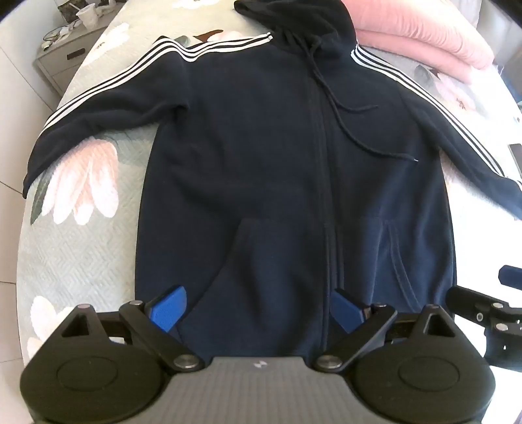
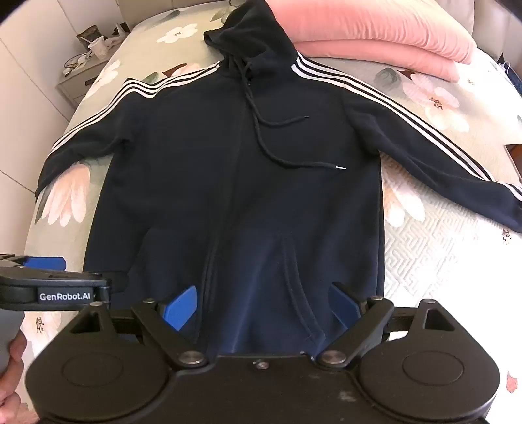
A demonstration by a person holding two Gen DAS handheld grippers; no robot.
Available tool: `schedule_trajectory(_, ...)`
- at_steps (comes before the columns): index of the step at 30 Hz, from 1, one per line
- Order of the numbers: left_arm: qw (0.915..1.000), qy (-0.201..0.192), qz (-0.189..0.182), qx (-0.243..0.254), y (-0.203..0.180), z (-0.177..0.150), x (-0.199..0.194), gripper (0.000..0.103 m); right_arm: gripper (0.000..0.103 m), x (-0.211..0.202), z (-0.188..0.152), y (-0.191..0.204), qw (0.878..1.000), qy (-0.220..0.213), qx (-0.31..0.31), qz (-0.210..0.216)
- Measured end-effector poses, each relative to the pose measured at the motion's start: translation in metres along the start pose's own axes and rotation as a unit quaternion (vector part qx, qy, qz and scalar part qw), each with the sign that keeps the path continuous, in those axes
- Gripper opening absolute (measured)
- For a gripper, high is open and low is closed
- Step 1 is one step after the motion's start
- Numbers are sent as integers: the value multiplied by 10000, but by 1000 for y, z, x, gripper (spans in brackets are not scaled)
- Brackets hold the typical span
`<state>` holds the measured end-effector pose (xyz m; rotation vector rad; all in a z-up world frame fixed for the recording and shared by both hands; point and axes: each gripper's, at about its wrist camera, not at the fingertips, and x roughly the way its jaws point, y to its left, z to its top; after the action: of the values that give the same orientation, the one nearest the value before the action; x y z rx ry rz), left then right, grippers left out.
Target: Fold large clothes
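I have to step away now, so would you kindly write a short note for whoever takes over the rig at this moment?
Left gripper: open, holding nothing, over the hem of the hoodie, left of the zip.
Right gripper: open, holding nothing, over the hem by the right pocket.
Hoodie: lies flat, front up, on the flowered bedspread; both sleeves spread out, hood towards the pink pillows, drawstrings loose on the chest.
Done: hoodie spread out.
Left: every fold; no fold made yet.
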<state>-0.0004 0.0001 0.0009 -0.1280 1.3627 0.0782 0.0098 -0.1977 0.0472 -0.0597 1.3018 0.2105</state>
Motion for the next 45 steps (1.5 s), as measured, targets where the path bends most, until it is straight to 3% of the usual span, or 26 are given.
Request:
schedule_trajectory(4,9997,-154,164,34,-8,-6,-2,96,103,0,2,-1,10000,27,13,-24)
schedule_trajectory(9,10000,-8,-26,-70,6,1,-6,96,103,-2,-1,-1,10000,-17,38,38)
schedule_trajectory(45,9996,-206,177,-44,0,-1,-14,96,103,-10,9,-1,9994,-104,-18,316)
